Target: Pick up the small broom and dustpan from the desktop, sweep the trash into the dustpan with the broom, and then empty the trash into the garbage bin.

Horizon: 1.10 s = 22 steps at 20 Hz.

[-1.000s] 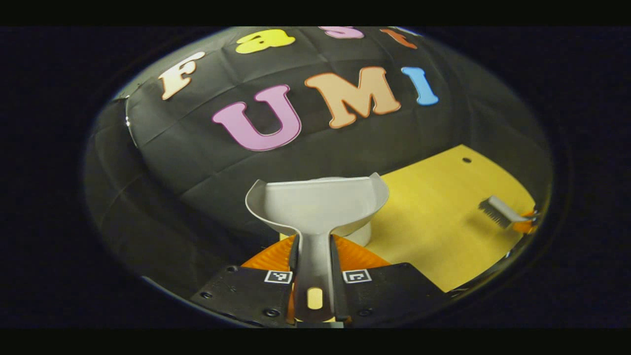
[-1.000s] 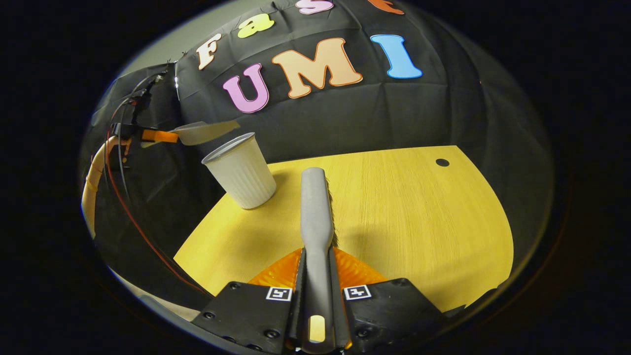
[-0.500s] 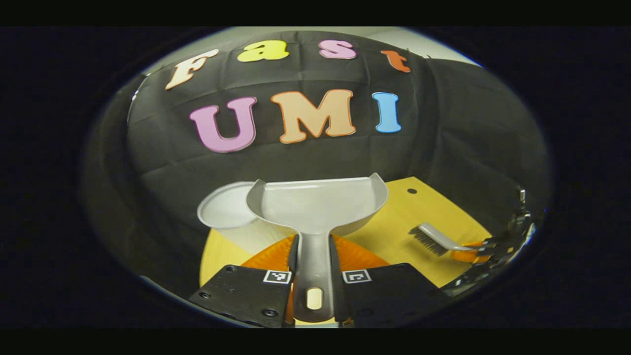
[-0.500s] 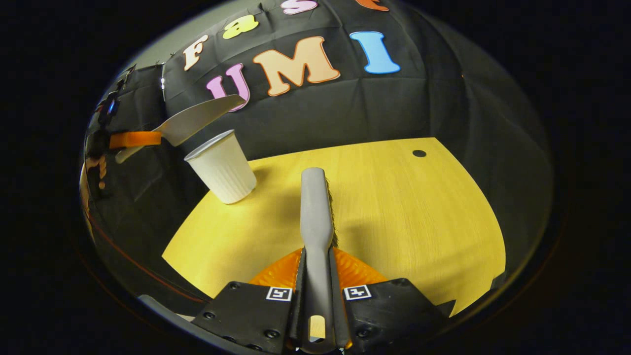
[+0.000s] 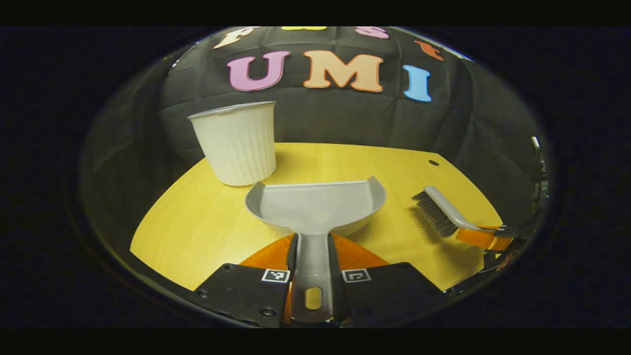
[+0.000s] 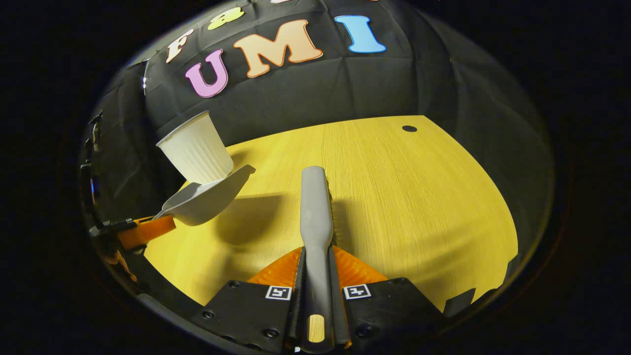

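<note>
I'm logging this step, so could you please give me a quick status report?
Left tool shut on dustpan, pan empty. Right tool shut on broom. White bin upright on desktop, beyond the dustpan.

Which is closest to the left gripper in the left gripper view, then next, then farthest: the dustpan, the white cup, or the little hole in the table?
1. The dustpan: straight ahead, its handle held in the left gripper's fingers.
2. The white cup: beyond the dustpan, ahead to the left.
3. The little hole: near the table's far edge, ahead to the right.

Black screwed tool plates carry square markers
</note>
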Available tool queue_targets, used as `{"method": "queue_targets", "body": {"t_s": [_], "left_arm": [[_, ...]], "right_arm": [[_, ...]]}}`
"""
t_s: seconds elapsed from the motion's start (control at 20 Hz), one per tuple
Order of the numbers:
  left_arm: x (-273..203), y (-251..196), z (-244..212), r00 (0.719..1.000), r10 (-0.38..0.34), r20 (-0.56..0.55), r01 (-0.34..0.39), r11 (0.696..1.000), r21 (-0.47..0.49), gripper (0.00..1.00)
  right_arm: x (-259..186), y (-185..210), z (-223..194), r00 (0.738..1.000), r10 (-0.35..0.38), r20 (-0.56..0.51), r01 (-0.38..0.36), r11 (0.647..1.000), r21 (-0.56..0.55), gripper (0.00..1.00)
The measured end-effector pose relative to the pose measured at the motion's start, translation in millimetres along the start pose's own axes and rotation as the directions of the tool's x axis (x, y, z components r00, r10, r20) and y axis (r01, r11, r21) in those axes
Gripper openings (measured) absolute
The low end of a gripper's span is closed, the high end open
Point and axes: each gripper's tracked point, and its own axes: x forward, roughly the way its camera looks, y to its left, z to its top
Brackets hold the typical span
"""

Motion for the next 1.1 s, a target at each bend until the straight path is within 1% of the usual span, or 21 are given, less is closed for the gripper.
{"method": "queue_targets", "body": {"t_s": [0.1,0.2,0.35,0.45,0.55,0.7,0.75,0.95,1.0,1.05,1.1], "left_arm": [[10,-3,-15,1.000,0.007,-0.017,-0.007,0.999,0.041,0.24],[18,-6,-25,0.999,-0.004,-0.036,0.006,0.997,0.074,0.24],[28,-11,-37,0.999,-0.012,-0.052,0.016,0.997,0.079,0.24],[32,-8,-47,0.998,-0.002,-0.067,0.008,0.995,0.098,0.24],[33,-8,-48,0.999,0.000,-0.051,0.006,0.993,0.122,0.25],[35,-7,-53,0.999,-0.001,-0.049,0.007,0.993,0.119,0.25],[37,-7,-56,0.999,-0.001,-0.049,0.007,0.993,0.120,0.28],[40,-4,-71,0.996,0.000,-0.089,0.009,0.995,0.095,0.29],[39,-4,-68,0.997,-0.002,-0.077,0.008,0.996,0.089,0.31],[39,-5,-70,0.997,-0.005,-0.081,0.013,0.996,0.090,0.33],[38,-8,-71,0.996,-0.020,-0.089,0.028,0.996,0.089,0.53]], "right_arm": [[13,0,-11,1.000,-0.011,-0.017,0.011,1.000,0.002,0.23],[19,1,-18,0.999,-0.019,-0.041,0.019,1.000,0.000,0.23],[25,-2,-26,0.998,-0.029,-0.047,0.029,1.000,-0.012,0.23],[26,-2,-26,0.998,-0.030,-0.046,0.030,1.000,-0.011,0.23],[28,-1,-30,0.998,-0.028,-0.060,0.028,1.000,-0.001,0.23],[33,1,-37,0.997,-0.028,-0.074,0.029,1.000,0.011,0.23],[35,1,-39,0.997,-0.025,-0.078,0.026,1.000,0.014,0.23],[36,0,-47,0.994,-0.016,-0.104,0.019,1.000,0.022,0.24],[37,1,-47,0.994,-0.016,-0.106,0.019,0.999,0.030,0.25],[37,0,-49,0.994,-0.016,-0.109,0.020,0.999,0.034,0.22],[36,0,-50,0.993,-0.011,-0.117,0.015,0.999,0.037,0.28]]}}
